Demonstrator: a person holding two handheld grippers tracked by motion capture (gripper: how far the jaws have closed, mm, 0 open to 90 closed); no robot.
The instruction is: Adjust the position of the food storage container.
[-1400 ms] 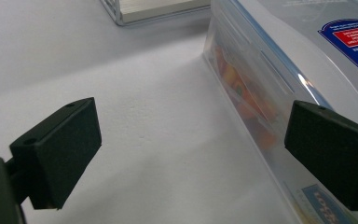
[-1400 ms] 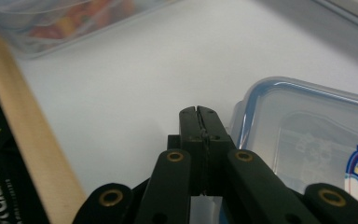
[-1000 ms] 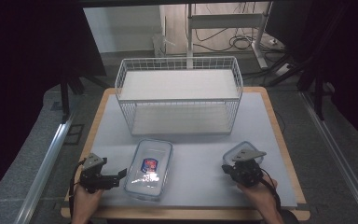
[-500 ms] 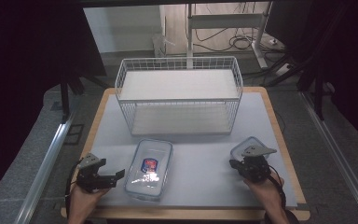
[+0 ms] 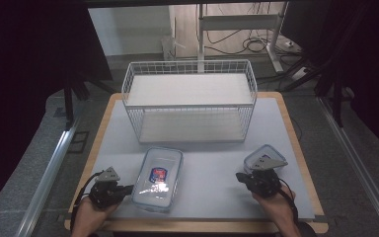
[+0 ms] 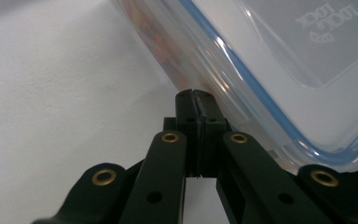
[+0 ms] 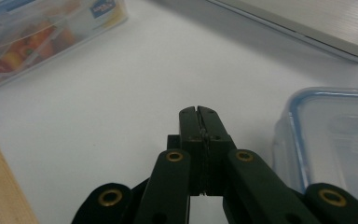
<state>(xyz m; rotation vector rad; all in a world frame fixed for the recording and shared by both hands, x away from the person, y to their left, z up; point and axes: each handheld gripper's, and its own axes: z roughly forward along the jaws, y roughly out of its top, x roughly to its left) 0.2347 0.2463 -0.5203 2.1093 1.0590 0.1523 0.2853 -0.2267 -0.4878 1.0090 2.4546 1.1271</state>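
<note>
Two grippers rest beside food containers on the table.
The left gripper (image 5: 128, 188) has just closed its jaws on nothing, against the lidded food container (image 5: 158, 178) at lower centre. The right gripper (image 5: 240, 176), jaws pressed together, sits near a smaller container (image 7: 335, 140).

I see a clear plastic food container (image 5: 157, 179) lying flat near the front edge of the white table top, left of centre. It is a rounded rectangle, its long side running away from me and tipped slightly to the right. A clear lid with a blue seal line around the rim sits closed on it. A red and blue label shows at the middle, and orange and yellow contents show through the wall (image 7: 25, 44). From close up, embossed lettering marks the lid (image 6: 307, 42).
</note>
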